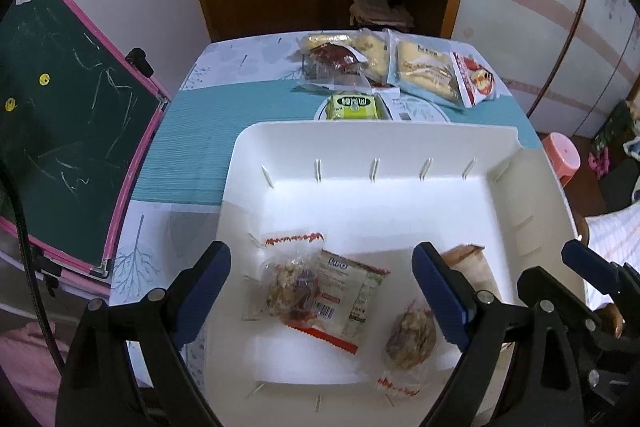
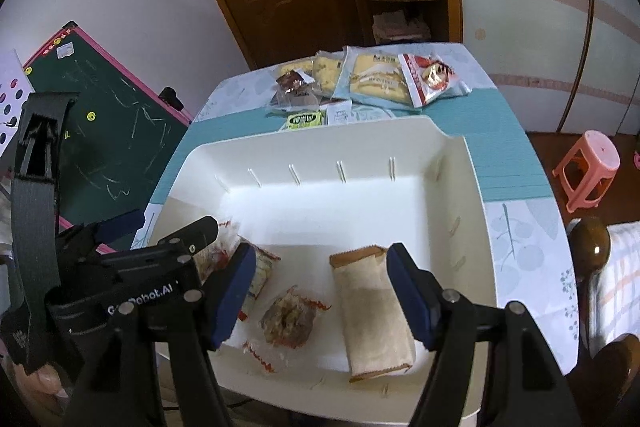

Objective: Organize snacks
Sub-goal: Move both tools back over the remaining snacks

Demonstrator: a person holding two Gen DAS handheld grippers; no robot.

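**A:** You're in a small room with a brown door and a chalkboard leaning at the left; the desk (image 1: 188,143) wears a teal-striped cloth, and the white bin (image 1: 400,143) sits at its near edge, right under you.

**B:** Where do my tools stand?

**A:** Your left hand-held gripper (image 1: 320,291) hangs over the bin with its jaws wide apart and nothing between the pads; below it lie a clear nut-snack packet (image 1: 294,293) overlapping a white wrapped packet (image 1: 356,297). Your right hand-held gripper (image 2: 320,291) is also spread, pressing on nothing, above a second nut-snack packet (image 2: 288,321) and a tan wrapped bar (image 2: 370,311).

**B:** So what's left?

**A:** By my reading, four snacks are in and the rest wait at the far end of the desk: a green packet (image 1: 352,107) just behind the bin's far wall, then a dark red packet (image 1: 334,59), the bread packs (image 1: 426,71) and a red-and-white bag (image 1: 476,77).

**B:** How do I go about it?

**A:** Lift both tools clear of the far wall before reaching out. Take the green packet first; it's nearest. Pinch across the body, not the crinkly edge seal, which will likely slip. Set things down in the empty back half of the bin.
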